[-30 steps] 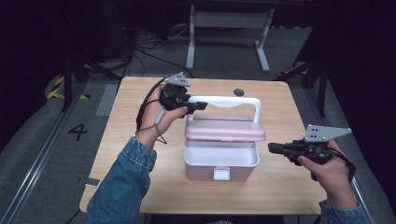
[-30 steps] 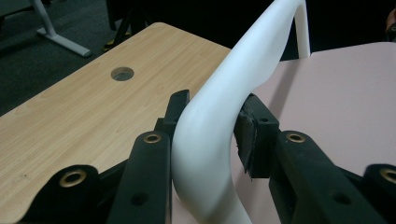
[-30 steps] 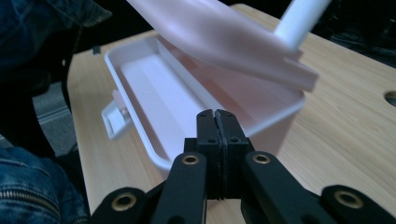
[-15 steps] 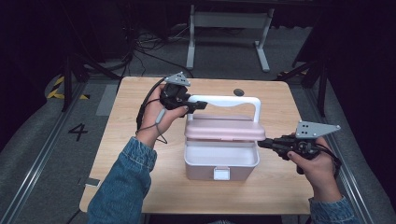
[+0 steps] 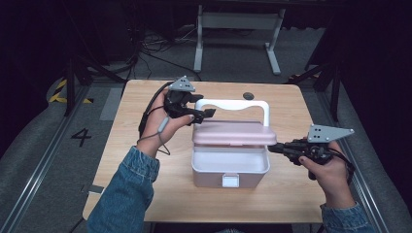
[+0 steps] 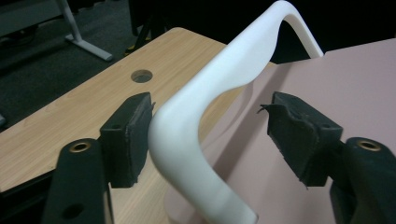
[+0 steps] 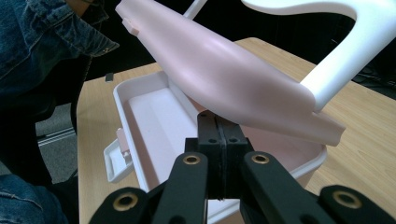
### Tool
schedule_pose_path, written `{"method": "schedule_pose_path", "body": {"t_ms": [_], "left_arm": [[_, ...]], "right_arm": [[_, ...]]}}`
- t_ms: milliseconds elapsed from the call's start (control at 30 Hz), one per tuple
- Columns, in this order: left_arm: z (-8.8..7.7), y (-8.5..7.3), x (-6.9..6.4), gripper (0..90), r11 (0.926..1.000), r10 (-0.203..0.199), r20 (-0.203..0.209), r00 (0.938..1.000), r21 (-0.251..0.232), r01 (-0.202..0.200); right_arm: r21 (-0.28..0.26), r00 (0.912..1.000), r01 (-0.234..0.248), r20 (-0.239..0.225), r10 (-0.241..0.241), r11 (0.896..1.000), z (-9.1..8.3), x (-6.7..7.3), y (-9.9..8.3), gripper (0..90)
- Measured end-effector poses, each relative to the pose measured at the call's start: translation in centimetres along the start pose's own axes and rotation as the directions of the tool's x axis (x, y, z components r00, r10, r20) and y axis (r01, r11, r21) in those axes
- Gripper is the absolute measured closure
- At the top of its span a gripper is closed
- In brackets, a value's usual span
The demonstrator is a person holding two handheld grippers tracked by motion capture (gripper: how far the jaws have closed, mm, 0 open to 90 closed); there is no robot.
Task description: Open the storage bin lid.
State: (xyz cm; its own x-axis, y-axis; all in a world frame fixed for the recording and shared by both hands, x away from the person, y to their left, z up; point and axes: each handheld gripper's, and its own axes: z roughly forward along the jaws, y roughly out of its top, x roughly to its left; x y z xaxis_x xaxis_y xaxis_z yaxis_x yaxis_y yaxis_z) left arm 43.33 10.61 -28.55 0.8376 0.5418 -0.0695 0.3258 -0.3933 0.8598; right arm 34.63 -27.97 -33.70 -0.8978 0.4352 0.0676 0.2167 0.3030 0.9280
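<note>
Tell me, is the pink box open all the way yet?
Not yet. The front latch already hangs loose and the pink lid is lifted partway. The right gripper, jaws together, is at the lid's edge; the left gripper straddles the white handle. Swinging the lid fully back remains.

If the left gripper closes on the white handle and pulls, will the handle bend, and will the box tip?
The white handle looks like thick moulded plastic, so it probably stays stiff. Its smooth, glossy surface might slip between the pads. The box looks empty inside under the raised pink lid, so it is likely light and may slide or tip when pulled.
</note>
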Motion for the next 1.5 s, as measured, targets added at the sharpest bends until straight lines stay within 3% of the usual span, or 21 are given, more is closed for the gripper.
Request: {"method": "schedule_pose_path", "body": {"t_ms": [200, 233, 333, 500, 700, 933, 1233, 1333, 1500], "left_arm": [[-2.1, -0.6, -0.2, 28.7, 0.9994, 0.009, -0.027, 0.9996, -0.034, -0.010], [-3.2, -0.8, -0.5, 28.6, 0.9986, 0.020, -0.034, 0.9992, -0.049, -0.022], [-4.3, -1.1, -1.1, 28.6, 0.9980, 0.026, -0.042, 0.9988, -0.057, -0.029], [-6.5, -2.7, -2.7, 27.8, 0.9972, 0.049, -0.046, 0.9977, -0.054, -0.052], [-7.6, -4.5, -3.6, 27.8, 0.9965, 0.063, -0.055, 0.9965, -0.052, -0.066], [-6.3, -6.7, -4.6, 26.5, 0.9951, 0.098, -0.033, 0.9947, 0.016, -0.097], [-4.2, -7.4, -4.6, 27.8, 0.9949, 0.100, -0.040, 0.9942, 0.018, -0.099], [-3.5, -7.2, -4.5, 28.8, 0.9937, 0.112, -0.064, 0.9917, 0.014, -0.111], [-2.4, -6.7, -4.3, 32.6, 0.9884, 0.149, -0.119, 0.9816, -0.014, -0.152]], "right_arm": [[0.002, 1.0000, -0.001, 0.001, 0.001, 1.000, 0.0, 0.0, 0.0, 90.0], [0.004, 1.0000, -0.003, -0.002, 0.003, 1.000, 0.0, 0.0, 0.1, 90.0], [0.004, 1.0000, -0.007, -0.003, 0.007, 1.000, 0.0, 0.0, 0.1, 90.0], [0.003, 0.9998, -0.020, -0.006, 0.020, 1.000, 0.0, -0.1, 0.1, 89.9], [-0.002, 0.9996, -0.028, -0.004, 0.028, 1.000, 0.0, -0.1, 0.2, 89.9], [-0.008, 0.9989, -0.045, -0.014, 0.045, 0.999, 0.0, -0.2, 0.2, 89.6], [-0.017, 0.9982, -0.058, -0.014, 0.058, 0.998, -0.1, -0.5, 0.4, 89.5], [-0.020, 0.9978, -0.065, -0.012, 0.065, 0.998, -0.1, -0.8, 0.6, 89.5], [-0.024, 0.9974, -0.070, -0.018, 0.069, 0.997, 0.1, -1.0, 0.8, 88.9]]}}
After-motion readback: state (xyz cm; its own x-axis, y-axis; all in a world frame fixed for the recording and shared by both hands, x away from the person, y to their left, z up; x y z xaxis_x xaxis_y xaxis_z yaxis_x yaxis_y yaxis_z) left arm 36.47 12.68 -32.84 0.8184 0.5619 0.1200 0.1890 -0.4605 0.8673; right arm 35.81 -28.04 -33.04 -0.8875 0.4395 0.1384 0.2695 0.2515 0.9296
